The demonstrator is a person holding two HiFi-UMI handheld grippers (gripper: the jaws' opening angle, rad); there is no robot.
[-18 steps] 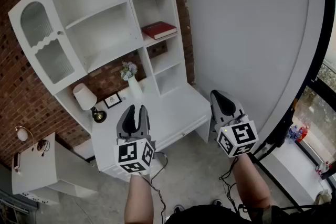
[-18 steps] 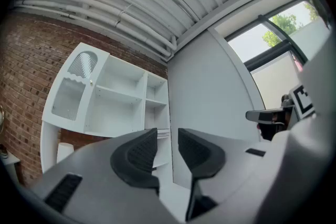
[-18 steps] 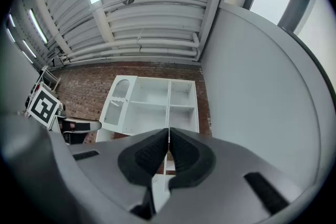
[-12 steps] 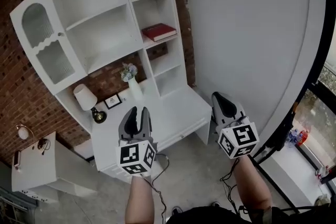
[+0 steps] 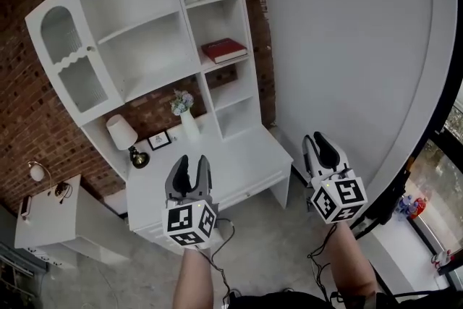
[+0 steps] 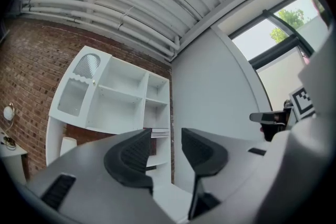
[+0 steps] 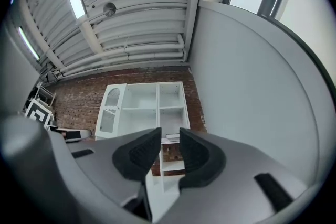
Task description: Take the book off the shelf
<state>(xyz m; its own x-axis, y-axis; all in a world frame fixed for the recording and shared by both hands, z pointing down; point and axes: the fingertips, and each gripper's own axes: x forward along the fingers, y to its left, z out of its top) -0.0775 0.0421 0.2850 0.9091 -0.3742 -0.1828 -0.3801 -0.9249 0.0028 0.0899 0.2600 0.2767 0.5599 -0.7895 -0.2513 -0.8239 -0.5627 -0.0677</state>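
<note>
Grippers hover above the white surface (image 5: 242, 155) in front of a white wooden shelf unit (image 5: 137, 32) set against a red brick wall (image 5: 25, 112). The left gripper (image 5: 192, 161) has its jaws moderately apart, with nothing between them. The right gripper (image 5: 325, 144), near a curved grey wall (image 5: 347, 47), keeps only a narrow gap between its jaws and is likewise empty. Both are well apart from the red hardcover book (image 5: 224, 51), which lies flat in the second compartment from the top of the unit's narrow right-hand column. On the surface below the shelves stand a white vase of pale flowers (image 5: 187, 116), a small framed picture (image 5: 159, 140) and a table lamp with a white shade (image 5: 123, 135).
</note>
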